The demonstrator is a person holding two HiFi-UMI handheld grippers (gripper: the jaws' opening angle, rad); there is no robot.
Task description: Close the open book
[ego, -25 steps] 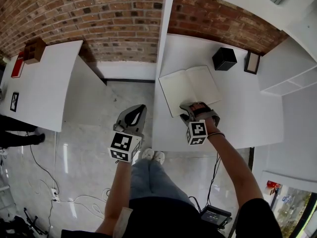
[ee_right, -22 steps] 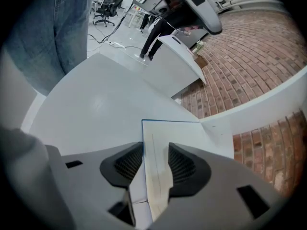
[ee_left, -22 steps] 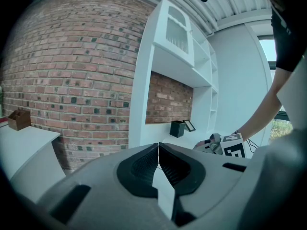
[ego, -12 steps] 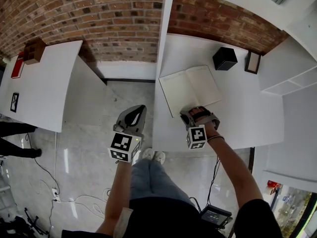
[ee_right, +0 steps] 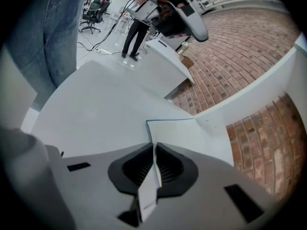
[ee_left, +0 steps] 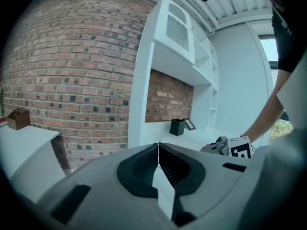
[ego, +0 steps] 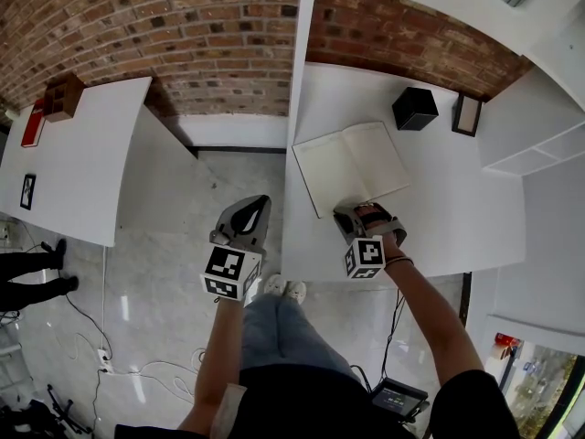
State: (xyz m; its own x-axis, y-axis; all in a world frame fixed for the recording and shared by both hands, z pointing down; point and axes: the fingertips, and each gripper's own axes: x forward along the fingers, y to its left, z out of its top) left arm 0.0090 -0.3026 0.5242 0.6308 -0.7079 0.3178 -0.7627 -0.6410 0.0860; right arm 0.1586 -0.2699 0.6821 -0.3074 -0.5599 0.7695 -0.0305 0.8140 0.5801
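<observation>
The open book (ego: 352, 165) lies flat with blank white pages on the white desk (ego: 457, 199). My right gripper (ego: 353, 211) is at the book's near edge, right of the spine. In the right gripper view its jaws (ee_right: 154, 146) are closing, and a thin white edge of the book (ee_right: 184, 134) is pinched between the pads. My left gripper (ego: 249, 207) hangs off the desk's left side over the floor, away from the book. Its jaws (ee_left: 159, 145) are shut with nothing in them.
A black box (ego: 414, 108) and a small picture frame (ego: 465, 114) stand at the desk's back, against the brick wall. White shelving rises at the right. A second white table (ego: 82, 154) at the left carries a brown box (ego: 64, 94). A person's legs (ego: 32, 273) are at the far left.
The right gripper's jaws have gone from wide open to closed on the book's near edge, and the hand has turned slightly. The left gripper has stayed put. The person at the left has shifted.
</observation>
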